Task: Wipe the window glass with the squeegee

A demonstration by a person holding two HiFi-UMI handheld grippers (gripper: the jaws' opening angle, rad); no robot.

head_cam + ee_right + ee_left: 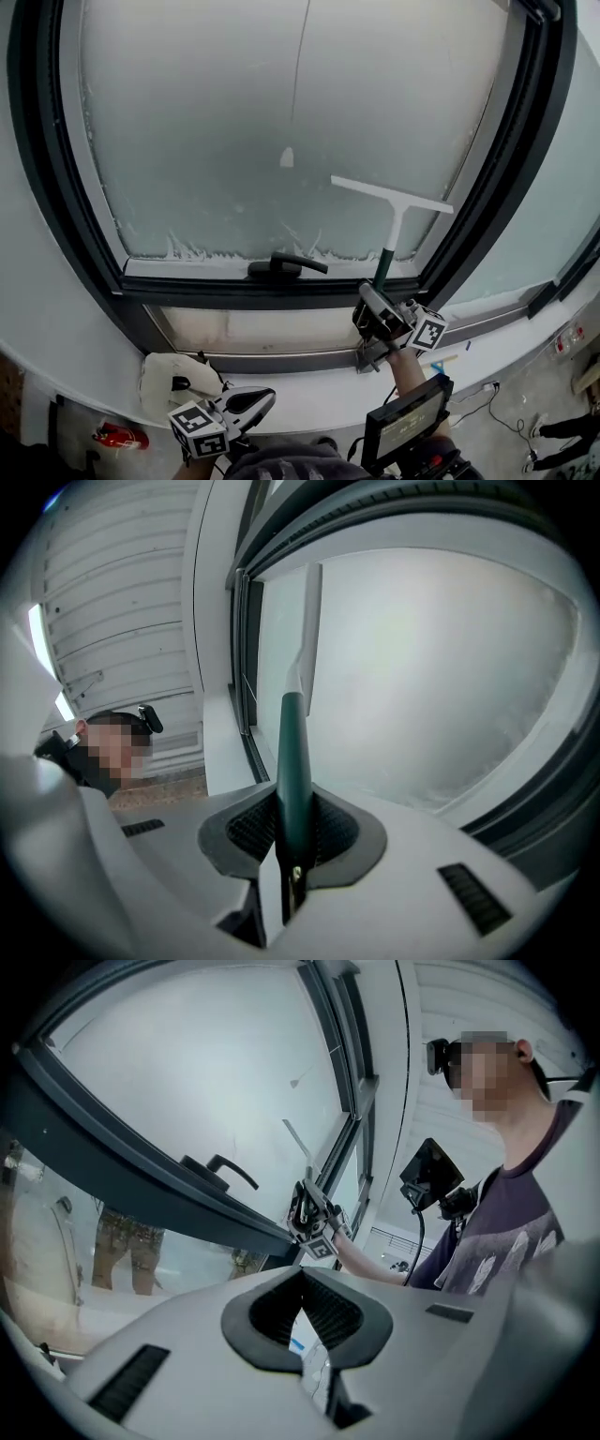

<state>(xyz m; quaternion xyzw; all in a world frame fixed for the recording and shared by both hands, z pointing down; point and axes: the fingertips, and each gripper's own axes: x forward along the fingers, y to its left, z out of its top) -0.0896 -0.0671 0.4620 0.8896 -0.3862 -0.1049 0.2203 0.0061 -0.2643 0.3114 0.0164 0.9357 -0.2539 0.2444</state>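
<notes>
The squeegee has a white blade (391, 195) lying against the frosted window glass (234, 122) at the lower right of the pane, and a green handle (382, 267). My right gripper (380, 314) is shut on that handle just below the window frame. In the right gripper view the green handle (292, 771) runs up from between the jaws of my right gripper (292, 832) to the white blade (305, 621). My left gripper (246, 403) hangs low at the left, shut, with nothing in it; in its own view my left gripper (302, 1312) has its pads meeting.
A black window handle (286, 266) sticks out from the bottom frame. A white cloth-like bundle (173, 380) lies on the sill (309, 389) at the left. A small screen (405, 422) is strapped near the right forearm. A foamy residue line (216, 251) runs along the pane's lower edge.
</notes>
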